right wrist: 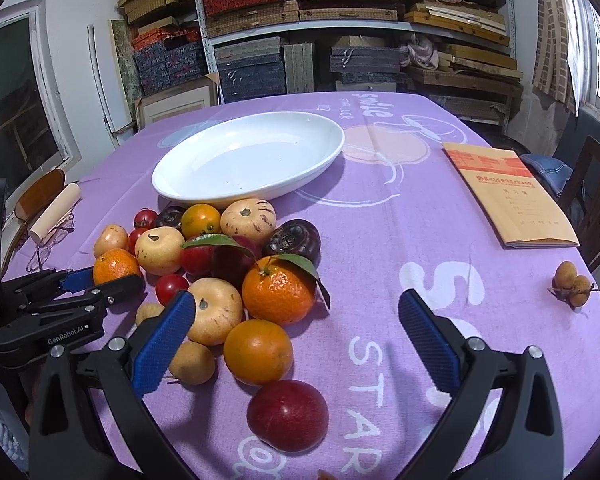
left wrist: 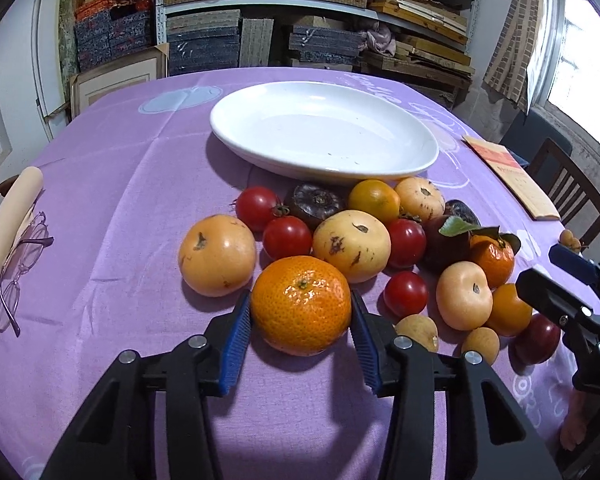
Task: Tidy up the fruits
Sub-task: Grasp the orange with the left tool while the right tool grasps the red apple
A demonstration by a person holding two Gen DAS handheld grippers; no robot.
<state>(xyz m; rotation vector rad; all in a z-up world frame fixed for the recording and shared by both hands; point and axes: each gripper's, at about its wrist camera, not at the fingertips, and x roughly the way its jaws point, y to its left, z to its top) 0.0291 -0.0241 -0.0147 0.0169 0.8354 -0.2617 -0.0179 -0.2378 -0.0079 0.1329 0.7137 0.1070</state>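
Observation:
A pile of mixed fruit lies on the purple tablecloth in front of an empty white oval dish (left wrist: 416, 128) (right wrist: 324, 120). My left gripper (left wrist: 301, 332) is shut on a tangerine (left wrist: 301, 305) (right wrist: 114, 266) at the near edge of the pile; both blue pads touch its sides and it rests on the cloth. My right gripper (right wrist: 296, 336) is open wide and empty, over an orange fruit (right wrist: 258, 351) and a dark red plum (right wrist: 287, 415). It also shows in the left wrist view (left wrist: 556, 276). A leafy tangerine (right wrist: 278, 290) sits beyond.
Red tomatoes (left wrist: 287, 237), pale yellow pears (left wrist: 217, 255), dark persimmons (left wrist: 315, 203) and small longans (left wrist: 418, 331) fill the pile. Glasses (left wrist: 16, 276) and a cream roll (left wrist: 10, 224) lie left. A tan booklet (right wrist: 508, 196) and a longan pair (right wrist: 572, 284) lie right. Chairs flank the table.

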